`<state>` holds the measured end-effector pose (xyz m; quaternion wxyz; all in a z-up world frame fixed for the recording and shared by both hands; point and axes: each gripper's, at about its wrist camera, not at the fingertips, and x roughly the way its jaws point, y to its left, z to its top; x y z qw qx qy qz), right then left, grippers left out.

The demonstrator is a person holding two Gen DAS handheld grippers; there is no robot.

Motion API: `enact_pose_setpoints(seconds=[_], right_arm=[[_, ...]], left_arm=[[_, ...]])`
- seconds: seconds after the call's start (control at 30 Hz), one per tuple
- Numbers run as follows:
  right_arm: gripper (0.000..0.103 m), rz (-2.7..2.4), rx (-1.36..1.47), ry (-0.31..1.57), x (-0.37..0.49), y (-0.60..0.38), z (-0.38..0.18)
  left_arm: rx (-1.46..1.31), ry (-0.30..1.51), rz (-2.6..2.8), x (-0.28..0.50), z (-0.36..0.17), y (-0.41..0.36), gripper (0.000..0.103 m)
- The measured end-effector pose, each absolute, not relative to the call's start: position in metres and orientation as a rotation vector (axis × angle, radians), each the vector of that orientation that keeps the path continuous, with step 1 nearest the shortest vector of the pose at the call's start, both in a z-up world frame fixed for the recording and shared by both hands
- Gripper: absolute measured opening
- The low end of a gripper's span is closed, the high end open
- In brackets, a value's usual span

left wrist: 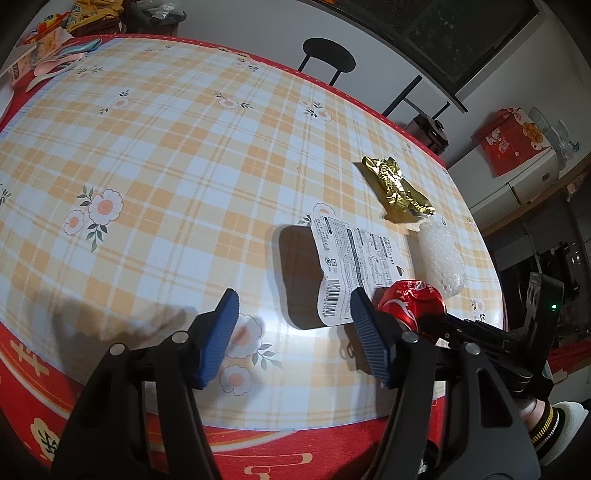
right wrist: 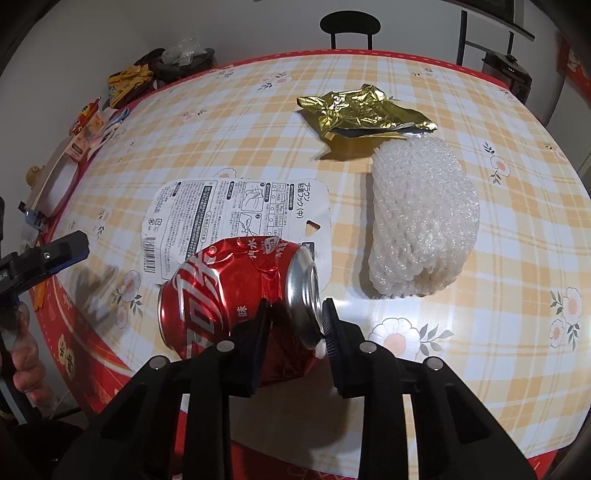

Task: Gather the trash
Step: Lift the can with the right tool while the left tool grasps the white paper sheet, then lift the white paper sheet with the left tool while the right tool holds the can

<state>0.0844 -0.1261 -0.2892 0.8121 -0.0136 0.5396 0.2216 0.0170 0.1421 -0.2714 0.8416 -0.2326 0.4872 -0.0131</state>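
Note:
My right gripper (right wrist: 295,325) is shut on a crushed red cola can (right wrist: 225,299) and holds it above the near part of the checked table. The can also shows in the left wrist view (left wrist: 410,302), just right of my left gripper (left wrist: 291,325), which is open and empty over the table. A white printed card (right wrist: 236,221) lies flat behind the can; it shows in the left wrist view (left wrist: 354,266) too. A white foam net (right wrist: 421,218) lies to its right. A crumpled gold foil wrapper (right wrist: 362,110) lies further back.
The table's red border (left wrist: 280,450) runs along the near edge. Snack packs and boxes (right wrist: 122,88) crowd the far left side. A black chair (right wrist: 349,26) stands behind the table. A red bag (left wrist: 513,140) sits on a cabinet to the right.

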Motion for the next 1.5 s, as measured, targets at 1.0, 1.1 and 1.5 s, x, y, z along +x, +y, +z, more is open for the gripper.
enact_pose_setpoints(seconds=[1.0,1.1,1.5], right_arm=[[0.018,0.319,0.101,1.023,0.06,-0.212,-0.244],[0.018,0.283,0.119,1.019,0.056,-0.227,-0.243],[0.018,0.175,0.186,1.008,0.045,-0.274,-0.244]], left_arm=[[-0.506,1.121,-0.092,0.069,-0.31,0.109,0.053],[-0.513,1.134,-0.089,0.075,-0.316,0.106,0.053],[-0.527,1.154,-0.097,0.092,-0.33,0.093,0.045]])
